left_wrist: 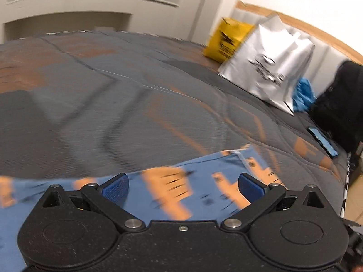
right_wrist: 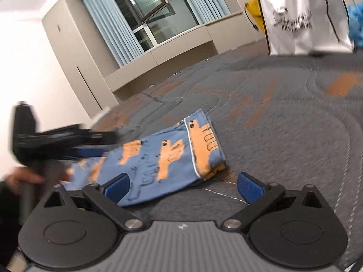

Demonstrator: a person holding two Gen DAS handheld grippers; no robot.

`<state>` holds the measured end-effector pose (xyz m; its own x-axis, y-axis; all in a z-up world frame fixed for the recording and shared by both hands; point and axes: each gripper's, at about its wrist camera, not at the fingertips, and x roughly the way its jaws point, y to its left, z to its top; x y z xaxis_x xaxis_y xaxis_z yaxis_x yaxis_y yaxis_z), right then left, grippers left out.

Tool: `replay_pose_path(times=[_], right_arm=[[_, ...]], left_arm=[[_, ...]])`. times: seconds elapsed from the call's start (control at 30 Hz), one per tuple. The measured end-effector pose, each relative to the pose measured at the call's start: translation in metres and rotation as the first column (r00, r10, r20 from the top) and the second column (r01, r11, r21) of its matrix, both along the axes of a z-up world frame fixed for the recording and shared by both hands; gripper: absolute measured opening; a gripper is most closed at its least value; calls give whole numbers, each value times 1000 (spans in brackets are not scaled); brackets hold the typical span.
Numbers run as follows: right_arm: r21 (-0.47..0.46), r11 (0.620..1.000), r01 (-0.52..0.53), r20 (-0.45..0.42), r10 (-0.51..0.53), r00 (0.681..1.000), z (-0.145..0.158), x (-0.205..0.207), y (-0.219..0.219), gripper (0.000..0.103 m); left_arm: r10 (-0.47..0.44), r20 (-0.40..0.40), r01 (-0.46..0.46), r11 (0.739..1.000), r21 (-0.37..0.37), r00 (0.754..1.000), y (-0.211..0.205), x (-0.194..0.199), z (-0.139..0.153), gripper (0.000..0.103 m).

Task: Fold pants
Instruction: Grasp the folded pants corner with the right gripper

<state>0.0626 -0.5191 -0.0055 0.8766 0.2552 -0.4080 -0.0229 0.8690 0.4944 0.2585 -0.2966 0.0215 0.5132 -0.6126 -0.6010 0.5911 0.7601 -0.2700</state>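
Small blue pants (right_wrist: 168, 156) with orange prints lie folded into a compact stack on the grey and orange bedspread (right_wrist: 283, 124). In the left wrist view the pants (left_wrist: 197, 192) lie directly under and in front of my left gripper (left_wrist: 182, 189), which is open and empty just above them. My right gripper (right_wrist: 182, 188) is open and empty, close to the near edge of the pants. The left gripper also shows in the right wrist view (right_wrist: 90, 149), blurred, at the pants' left end.
A silver bag (left_wrist: 270, 68), a yellow bag (left_wrist: 226, 39) and a blue cloth (left_wrist: 304, 95) sit at the head of the bed. A phone (left_wrist: 323, 141) lies near the right edge. A dark bag (left_wrist: 342, 104) stands beside the bed. A window (right_wrist: 154, 18) faces the bed.
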Motion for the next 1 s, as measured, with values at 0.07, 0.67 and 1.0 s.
replay_pose_path(times=[0.07, 0.67, 1.0], right_arm=[[53, 998, -19, -9, 20, 1000, -2, 5, -7, 98], [100, 949, 299, -63, -294, 954, -12, 17, 0, 25], [-366, 901, 234, 158, -188, 969, 26, 14, 84, 15]], left_arm=[[-20, 10, 20, 1000, 24, 1000, -22, 6, -6, 102], [-29, 19, 27, 991, 133, 999, -65, 27, -15, 102], [-132, -117, 117, 985, -127, 984, -40, 20, 29, 102]])
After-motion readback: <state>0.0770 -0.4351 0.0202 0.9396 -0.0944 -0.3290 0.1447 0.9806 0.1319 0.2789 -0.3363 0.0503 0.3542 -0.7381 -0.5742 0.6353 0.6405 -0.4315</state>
